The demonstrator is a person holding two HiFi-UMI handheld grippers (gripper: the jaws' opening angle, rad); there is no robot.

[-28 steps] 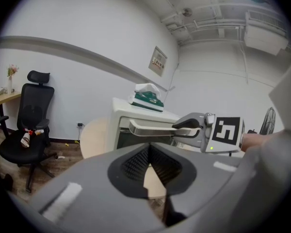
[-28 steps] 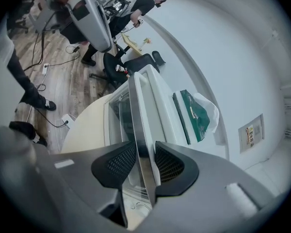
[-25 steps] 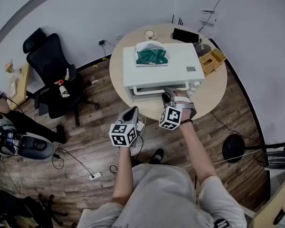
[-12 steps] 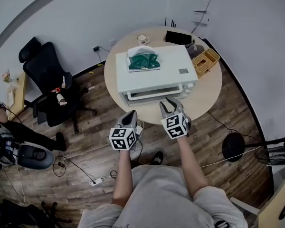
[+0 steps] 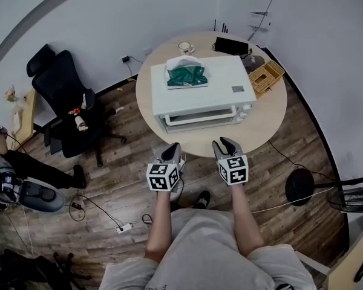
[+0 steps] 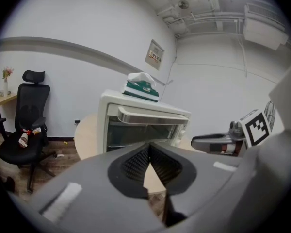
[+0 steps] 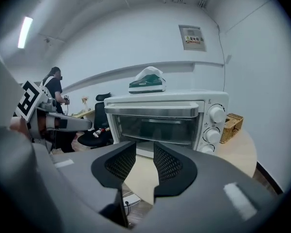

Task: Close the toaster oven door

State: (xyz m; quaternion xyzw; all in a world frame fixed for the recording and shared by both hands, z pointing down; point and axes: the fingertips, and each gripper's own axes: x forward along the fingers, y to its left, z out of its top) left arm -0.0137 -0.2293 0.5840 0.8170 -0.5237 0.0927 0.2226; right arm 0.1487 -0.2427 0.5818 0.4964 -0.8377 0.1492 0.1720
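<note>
Head view: you are holding the left gripper point(image 5: 172, 147) and right gripper point(image 5: 225, 142) just off the tabletop point(image 5: 213, 142) edge. The oven point(image 5: 201, 89) is sitting mid-tabletop, long axis running left-right, front facing you.

Left gripper view: its jaws are clenched, empty.

Right gripper view: its jaws are standing apart, empty. The door point(image 7: 154, 128) is looking shut, so be checking it is seating flush.

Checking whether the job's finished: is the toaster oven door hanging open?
No, the toaster oven door stands upright, shut flush against the oven's front.
</note>
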